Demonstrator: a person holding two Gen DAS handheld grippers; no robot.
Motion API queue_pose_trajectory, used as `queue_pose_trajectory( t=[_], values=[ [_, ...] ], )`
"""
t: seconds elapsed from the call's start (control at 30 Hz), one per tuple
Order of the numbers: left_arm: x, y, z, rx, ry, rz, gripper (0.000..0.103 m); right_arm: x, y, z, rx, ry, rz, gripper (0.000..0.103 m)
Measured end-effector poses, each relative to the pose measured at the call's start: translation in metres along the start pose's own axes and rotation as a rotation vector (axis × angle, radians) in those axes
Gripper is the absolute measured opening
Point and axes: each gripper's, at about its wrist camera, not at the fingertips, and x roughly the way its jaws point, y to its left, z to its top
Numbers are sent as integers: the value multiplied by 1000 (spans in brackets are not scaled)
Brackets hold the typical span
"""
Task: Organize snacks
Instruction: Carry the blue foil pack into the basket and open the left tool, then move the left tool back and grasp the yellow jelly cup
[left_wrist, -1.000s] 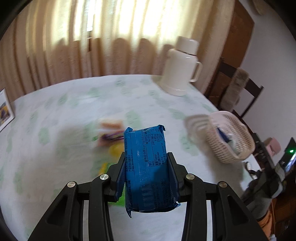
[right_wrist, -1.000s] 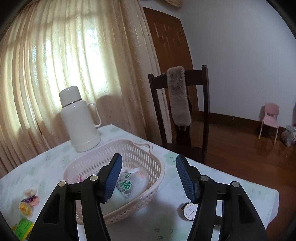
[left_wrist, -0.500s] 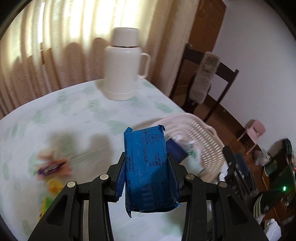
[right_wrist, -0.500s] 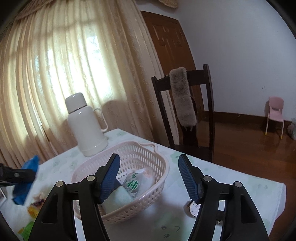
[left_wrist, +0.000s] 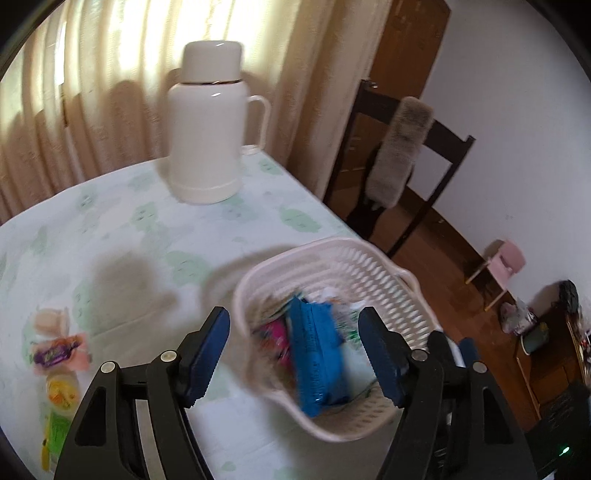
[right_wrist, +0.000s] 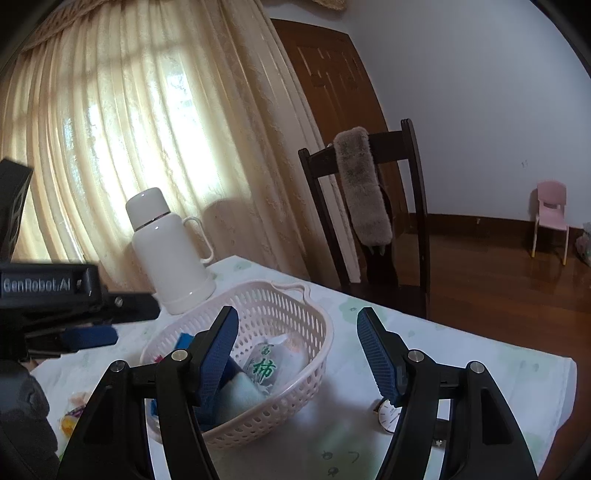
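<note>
A blue snack packet (left_wrist: 317, 354) lies blurred inside the pale pink basket (left_wrist: 369, 273), on top of other packets. My left gripper (left_wrist: 295, 314) hangs over the basket with its jaws opening; the packet shows between the pads but they do not touch it. In the right wrist view my right gripper (right_wrist: 297, 314) stands open and empty in front of the basket (right_wrist: 314, 332), which holds a white packet with green characters (right_wrist: 266, 365). One blue pad (right_wrist: 88, 338) of the left gripper reaches in from the left.
Loose snacks lie on the cloth at the left: a purple-and-pink candy (left_wrist: 55, 354), a yellow cup (left_wrist: 62, 391), a green packet (left_wrist: 59, 428). A white thermos (left_wrist: 208, 129) stands behind. A wristwatch (right_wrist: 388, 411) lies right of the basket. A dark chair (right_wrist: 369, 206) stands past the table edge.
My left gripper swung right from above the loose snacks to above the basket, then opened, and the blue packet dropped into the basket. My right gripper stayed put.
</note>
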Motion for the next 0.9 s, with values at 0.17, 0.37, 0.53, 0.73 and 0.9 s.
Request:
queue_pose_trajectory(
  t=[0.17, 0.37, 0.53, 0.73, 0.9],
  values=[
    [-8, 21, -10, -25, -1, 103, 70, -9, 6, 0, -32, -44, -11, 68],
    [-25, 50, -19, -63, -7, 169, 71, -26, 24, -4, -114, -129, 3, 76],
    [-43, 72, -27, -78, -28, 238, 74, -29, 29, -5, -139, -134, 13, 76],
    [-58, 103, -37, -89, -30, 320, 77, -26, 30, -5, -144, -116, 23, 77],
    [-65, 134, -45, -145, -19, 359, 77, -25, 33, -6, -159, -110, 35, 77]
  ],
)
